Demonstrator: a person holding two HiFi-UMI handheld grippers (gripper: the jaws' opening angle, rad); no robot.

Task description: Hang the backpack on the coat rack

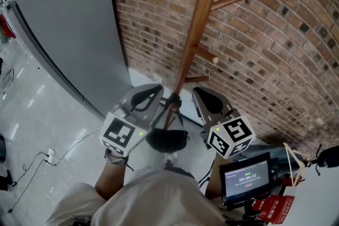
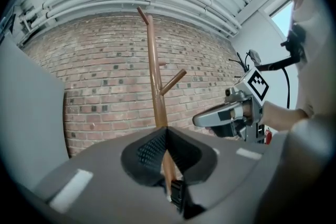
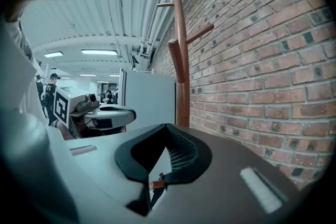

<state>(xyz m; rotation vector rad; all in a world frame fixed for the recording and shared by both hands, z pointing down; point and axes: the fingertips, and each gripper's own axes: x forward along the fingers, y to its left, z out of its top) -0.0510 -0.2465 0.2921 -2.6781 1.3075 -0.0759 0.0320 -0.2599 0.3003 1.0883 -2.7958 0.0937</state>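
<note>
backpack (image 1: pixel 167 141) hangs between the left gripper (image 2: pixel 167 131) and right gripper (image 3: pixel 165 127), both clenched on its straps (image 1: pixel 170 108), just before the coat rack (image 1: pixel 198 24). the lift looks in hand; next a strap must go up over a peg (image 1: pixel 207 54).

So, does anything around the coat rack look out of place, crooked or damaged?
Nothing really stands out. The coat rack stands whole by the brick wall, and the pegs in view are bare. Only a white plug block with its cable lies loose on the floor at the left, away from the rack.
</note>
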